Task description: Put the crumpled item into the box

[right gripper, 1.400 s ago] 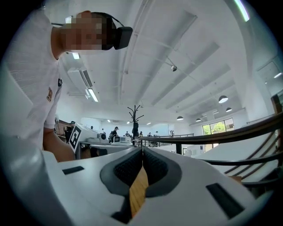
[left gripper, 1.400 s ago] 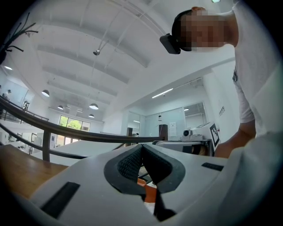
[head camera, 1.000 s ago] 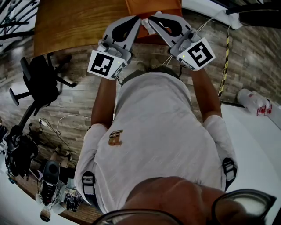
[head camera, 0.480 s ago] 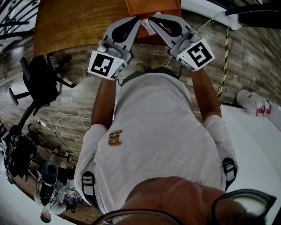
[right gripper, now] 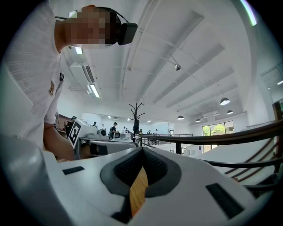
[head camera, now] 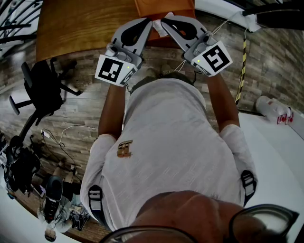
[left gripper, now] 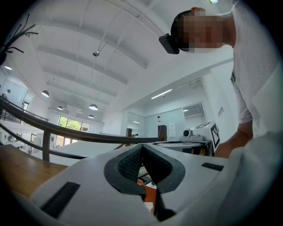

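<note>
Crumpled item not positively identified; small white scrap (head camera: 158, 29) at near edge of orange box (head camera: 164, 7) possibly it. Box sits on wooden worktop (head camera: 85, 26). Both claws angled inward, tips converging at box near edge, probably to work that scrap. Left claw (head camera: 148, 23): jaws together, nothing clamped. Right claw (head camera: 164, 21): jaws together, empty.

I am in a big open-plan office hall, partly a lab by the look of it. Overhead is a high white ceiling (left gripper: 79, 53) with beams and hanging dome lamps (left gripper: 93, 107). A dark handrail (left gripper: 66, 131) crosses in front of tall windows (left gripper: 73, 125). Far off, people (right gripper: 114, 128) are at desks (right gripper: 104, 143) near a coat stand (right gripper: 136, 115). Below me are a wood-plank floor (head camera: 76, 114), a black office chair (head camera: 45, 88), a wooden table (head camera: 80, 26) and loose cables (head camera: 61, 137).
</note>
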Demonstrator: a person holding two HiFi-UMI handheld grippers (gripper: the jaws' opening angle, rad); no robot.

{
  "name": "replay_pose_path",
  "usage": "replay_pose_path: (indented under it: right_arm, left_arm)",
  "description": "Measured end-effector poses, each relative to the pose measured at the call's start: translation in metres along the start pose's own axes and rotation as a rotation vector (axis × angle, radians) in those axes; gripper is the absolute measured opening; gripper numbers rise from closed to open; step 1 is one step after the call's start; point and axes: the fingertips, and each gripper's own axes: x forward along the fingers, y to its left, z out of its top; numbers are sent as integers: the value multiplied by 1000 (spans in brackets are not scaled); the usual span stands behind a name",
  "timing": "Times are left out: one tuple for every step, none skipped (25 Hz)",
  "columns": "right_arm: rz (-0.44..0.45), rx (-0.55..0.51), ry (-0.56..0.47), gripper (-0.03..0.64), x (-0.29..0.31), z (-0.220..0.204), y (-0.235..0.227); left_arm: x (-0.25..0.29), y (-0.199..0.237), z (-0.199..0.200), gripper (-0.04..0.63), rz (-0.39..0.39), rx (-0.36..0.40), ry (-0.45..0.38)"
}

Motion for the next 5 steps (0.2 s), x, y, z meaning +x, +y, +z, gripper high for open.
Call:
replay_pose_path:
  right_arm:
    - [-1, 1, -5, 32, 0, 1, -1]
    - [-1, 1, -3, 32, 0, 0, -2]
    - [0, 1, 2, 32, 0, -1, -3]
    - [0, 1, 5, 32, 0, -1, -3]
    - [1, 1, 5, 32, 0, -2, -3]
  left_arm:
    - [1, 0, 0, 20, 0, -1, 1]
    - [1, 1, -1, 20, 1, -1, 1]
    - [2, 1, -1, 20, 1, -2, 1]
    - [2, 1, -1, 20, 1, -2, 1]
    - [2, 1, -2, 20, 1, -3, 1]
